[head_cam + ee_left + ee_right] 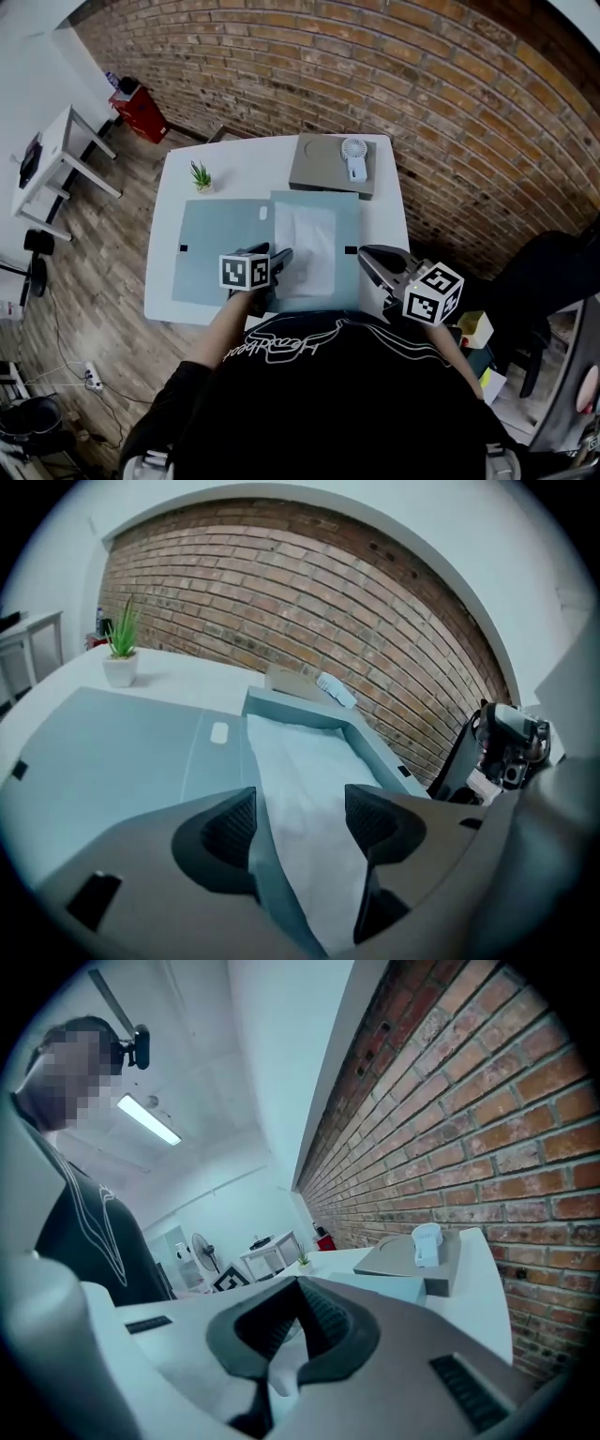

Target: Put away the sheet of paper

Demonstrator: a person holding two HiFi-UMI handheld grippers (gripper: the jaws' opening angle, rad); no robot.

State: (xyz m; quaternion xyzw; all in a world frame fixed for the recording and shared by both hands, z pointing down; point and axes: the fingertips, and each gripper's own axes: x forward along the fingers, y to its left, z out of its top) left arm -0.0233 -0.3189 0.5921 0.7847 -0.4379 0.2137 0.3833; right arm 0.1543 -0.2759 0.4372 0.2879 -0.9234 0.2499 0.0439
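A white sheet of paper (305, 246) lies in the right half of an open blue-grey folder (211, 248) on the white table (394, 220). My left gripper (279, 257) hovers at the sheet's near left corner. In the left gripper view its jaws stand apart over the paper (300, 789) and a raised folder edge (267, 869), and the pads press on nothing. My right gripper (366, 255) is held off the folder's right edge near the table's front. In the right gripper view the right gripper (302, 1321) has its jaws together, empty.
A small potted plant (200, 175) stands at the table's back left. A flat grey box (319, 169) with a white hand fan (353, 159) on it sits at the back right. A brick wall runs behind. A red bin (141, 112) and a white desk (56, 159) stand off to the left.
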